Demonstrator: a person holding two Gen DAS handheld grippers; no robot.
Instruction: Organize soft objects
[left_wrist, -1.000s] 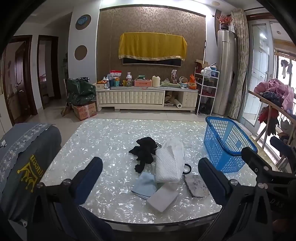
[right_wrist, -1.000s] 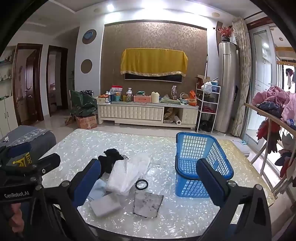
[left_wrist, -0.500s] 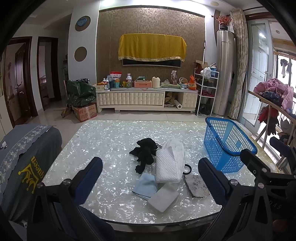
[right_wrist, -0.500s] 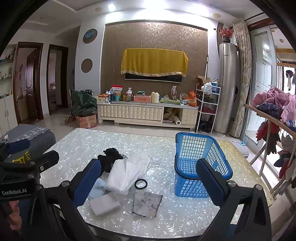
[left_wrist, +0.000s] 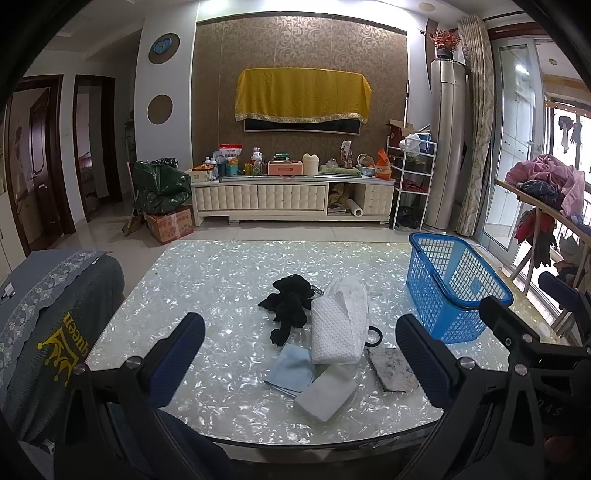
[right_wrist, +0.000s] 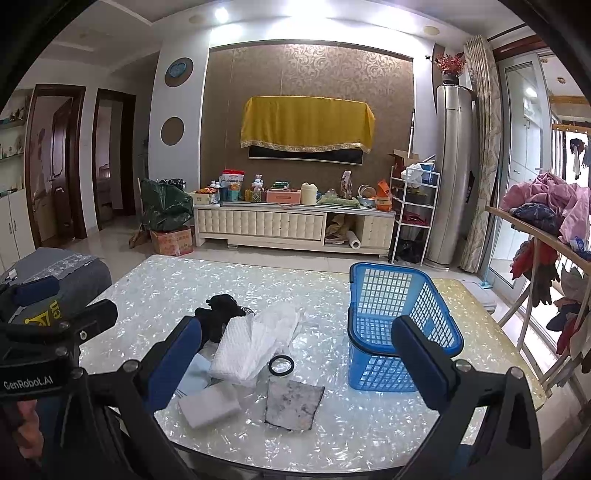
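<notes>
I am holding both tongs spread and empty above the near edge of the counter (left_wrist: 207, 280), left tongs (left_wrist: 301, 345) and right tongs (right_wrist: 295, 349) alike. The soft things are lying in a cluster mid-counter: black cloth (left_wrist: 290, 304), white towel (left_wrist: 340, 325), blue cloth (left_wrist: 290, 371), sponge (left_wrist: 327, 395). I am judging the sponge nearest, so I should pinch it across its short sides and carry it to the blue basket (right_wrist: 400, 332), well apart on the right.

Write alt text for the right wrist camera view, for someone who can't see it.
A pile of soft items sits on a pearly table: a black cloth, white towel, light blue cloth, white sponge and stained grey pad, with a blue basket to their right. The open right gripper frames them, holding nothing.
</notes>
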